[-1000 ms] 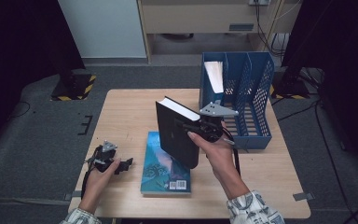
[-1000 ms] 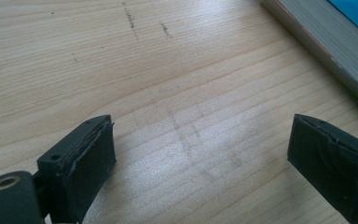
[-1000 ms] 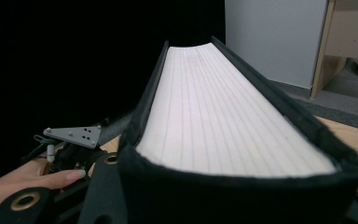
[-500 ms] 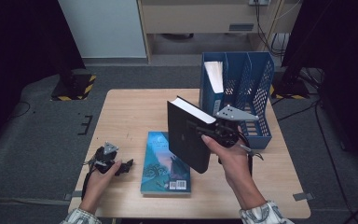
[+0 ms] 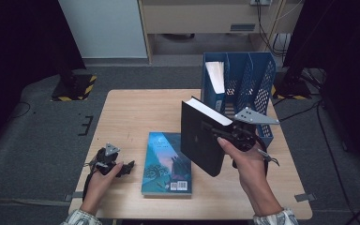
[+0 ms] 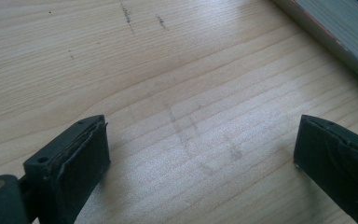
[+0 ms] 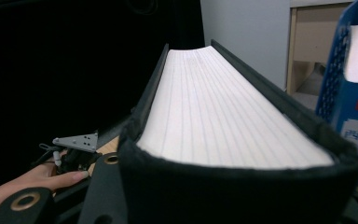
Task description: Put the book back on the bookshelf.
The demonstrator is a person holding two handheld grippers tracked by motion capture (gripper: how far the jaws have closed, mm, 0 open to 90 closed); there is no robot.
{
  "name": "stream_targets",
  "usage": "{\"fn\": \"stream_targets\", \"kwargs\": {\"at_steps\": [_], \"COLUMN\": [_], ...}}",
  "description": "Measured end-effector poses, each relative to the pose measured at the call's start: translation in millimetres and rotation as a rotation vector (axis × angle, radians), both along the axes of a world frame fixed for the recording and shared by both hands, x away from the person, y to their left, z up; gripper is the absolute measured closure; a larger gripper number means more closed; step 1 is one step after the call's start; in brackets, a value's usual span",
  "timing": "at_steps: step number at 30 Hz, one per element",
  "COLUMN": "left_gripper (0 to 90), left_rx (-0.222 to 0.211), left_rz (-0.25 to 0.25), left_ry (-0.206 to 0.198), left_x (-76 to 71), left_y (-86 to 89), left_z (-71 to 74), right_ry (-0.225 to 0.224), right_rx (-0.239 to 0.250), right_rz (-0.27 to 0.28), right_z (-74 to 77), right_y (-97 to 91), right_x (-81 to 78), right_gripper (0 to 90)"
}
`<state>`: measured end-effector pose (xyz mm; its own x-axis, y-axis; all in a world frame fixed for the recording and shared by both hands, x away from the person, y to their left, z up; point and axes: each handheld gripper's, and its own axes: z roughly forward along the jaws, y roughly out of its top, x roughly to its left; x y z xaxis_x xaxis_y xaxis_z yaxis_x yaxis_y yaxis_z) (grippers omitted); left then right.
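Right tongs [image 5: 215, 133] clamped on a thick black hardcover book [image 5: 200, 138], held up in the air over the right half of the counter [image 5: 131, 112], just in front of the blue file rack [image 5: 258, 84]. Book stands on edge, tilted; matte black cover faces the camera, white page block on top, long axis running from the low near corner up and away toward the rack. In the right gripper view the page edge [image 7: 223, 112] is a smooth white slab with fine lines, rimmed by a fuzzy black cover edge; the jaw tips are hidden behind the book. Grey triangular plate [image 5: 255, 117] sits on top of the tongs. Left tongs [image 5: 122, 167] rest on the counter near its front left, spread wide, nothing between them; black pads [image 6: 81, 154] look rubbery and worn. Pale wood-grain counter, scuffed. Teal paperback [image 5: 168, 161] lies flat between both hands, barcode toward the person. Rack is perforated plastic with upright slots; white papers [image 5: 215, 77] stand in the left slot.
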<state>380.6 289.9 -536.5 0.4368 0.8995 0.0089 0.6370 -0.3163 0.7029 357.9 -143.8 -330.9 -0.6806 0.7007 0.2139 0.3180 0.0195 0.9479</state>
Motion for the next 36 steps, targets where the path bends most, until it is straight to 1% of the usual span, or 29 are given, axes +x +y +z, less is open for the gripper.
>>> {"fn": "stream_targets", "kwargs": {"at_steps": [6,11,20,23,27,31,33,36], "left_gripper": [2.1,1.9,1.6,1.5,1.4,1.2,1.1,0.8], "left_rx": [-0.001,-0.001,-0.001,-0.001,0.000,0.002,0.002,0.004], "left_rz": [0.000,-0.001,-0.001,-0.001,-0.002,-0.004,-0.004,-0.006], "left_ry": [0.000,0.000,0.001,0.002,0.002,0.003,0.004,0.005], "left_x": [-0.1,-0.1,-0.3,-0.4,-0.3,-0.3,-0.3,-0.1], "left_y": [-0.3,-0.4,-0.6,-0.6,-0.7,-0.7,-0.7,-0.8], "left_z": [-0.2,-0.2,-0.2,-0.1,-0.2,-0.1,-0.1,-0.1], "right_ry": [-0.002,-0.011,-0.008,-0.012,-0.015,-0.016,-0.018,-0.013], "right_rx": [0.003,0.003,0.007,0.001,0.009,0.001,-0.012,-0.016], "right_rz": [-0.024,-0.046,-0.112,-0.140,-0.170,-0.208,-0.226,-0.246], "right_z": [2.6,8.8,15.4,18.2,21.3,25.2,26.6,28.3], "right_y": [-14.5,-29.1,-59.1,-70.6,-83.6,-93.4,-97.3,-101.0], "right_x": [-7.8,-16.4,-26.7,-29.2,-32.4,-30.1,-25.7,-18.5], "right_gripper": [53.3,53.3,53.3,53.3,53.3,53.3,53.3,53.3]}}
